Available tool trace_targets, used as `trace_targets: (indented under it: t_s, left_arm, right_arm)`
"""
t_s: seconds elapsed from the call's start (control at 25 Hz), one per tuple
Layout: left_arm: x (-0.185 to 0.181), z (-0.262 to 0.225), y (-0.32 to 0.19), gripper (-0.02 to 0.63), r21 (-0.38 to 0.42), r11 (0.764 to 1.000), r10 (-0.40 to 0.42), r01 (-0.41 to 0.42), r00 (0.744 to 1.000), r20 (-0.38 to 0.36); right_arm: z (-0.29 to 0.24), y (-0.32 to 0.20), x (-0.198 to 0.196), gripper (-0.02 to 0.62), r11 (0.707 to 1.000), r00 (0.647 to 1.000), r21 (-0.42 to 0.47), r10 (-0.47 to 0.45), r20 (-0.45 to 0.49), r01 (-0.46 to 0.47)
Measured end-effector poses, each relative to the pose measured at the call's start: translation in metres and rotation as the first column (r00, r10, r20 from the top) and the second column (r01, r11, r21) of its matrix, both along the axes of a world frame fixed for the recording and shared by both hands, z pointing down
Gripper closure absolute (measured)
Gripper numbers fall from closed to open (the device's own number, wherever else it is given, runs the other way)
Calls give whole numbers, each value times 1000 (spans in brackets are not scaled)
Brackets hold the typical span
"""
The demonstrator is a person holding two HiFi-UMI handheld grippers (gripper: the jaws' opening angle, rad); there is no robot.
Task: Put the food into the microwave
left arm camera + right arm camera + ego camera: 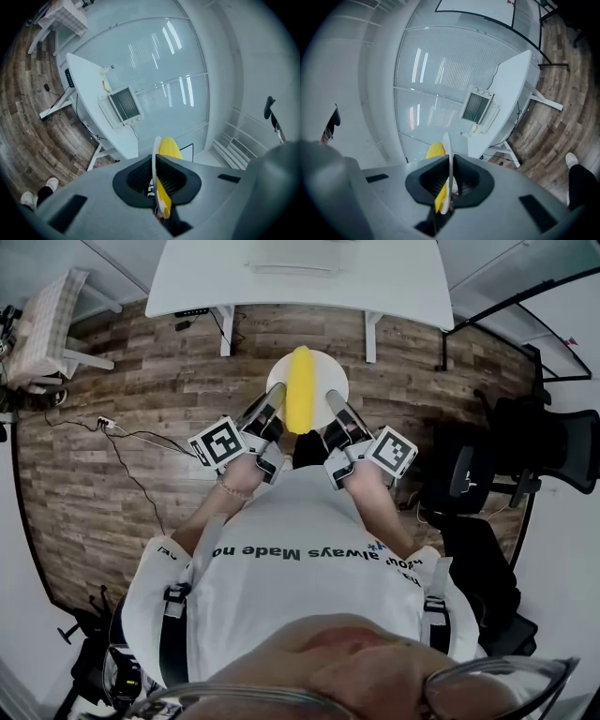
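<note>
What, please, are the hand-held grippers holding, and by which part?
The white plate of yellow food: left hand-held gripper on its left rim, right hand-held gripper opposite.

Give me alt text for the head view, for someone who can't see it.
Seen from above, a person holds a white plate carrying a long yellow food, with the left gripper and right gripper clamped on opposite sides of its rim. Below is a wood floor; a white table stands ahead.
</note>
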State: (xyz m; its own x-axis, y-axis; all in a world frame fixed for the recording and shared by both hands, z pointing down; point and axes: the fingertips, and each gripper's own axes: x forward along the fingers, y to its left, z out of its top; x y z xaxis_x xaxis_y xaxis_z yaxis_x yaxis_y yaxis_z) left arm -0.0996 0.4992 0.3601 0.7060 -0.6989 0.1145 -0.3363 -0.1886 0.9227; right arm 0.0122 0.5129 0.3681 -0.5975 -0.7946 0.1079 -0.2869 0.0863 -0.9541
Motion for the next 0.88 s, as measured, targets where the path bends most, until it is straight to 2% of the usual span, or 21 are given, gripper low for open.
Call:
trace_targets:
  t_s: [0.4, 0.88]
  left_arm:
    - [36, 4, -92, 584, -5, 1000, -27, 27, 1000, 6]
    - [85, 8, -171, 584, -21, 998, -58, 58, 998, -2]
  right_arm:
    - [4, -93, 37, 569, 1000, 1000, -8, -25, 6, 25]
    - [6, -176, 86, 569, 999, 999, -9, -37, 13, 38]
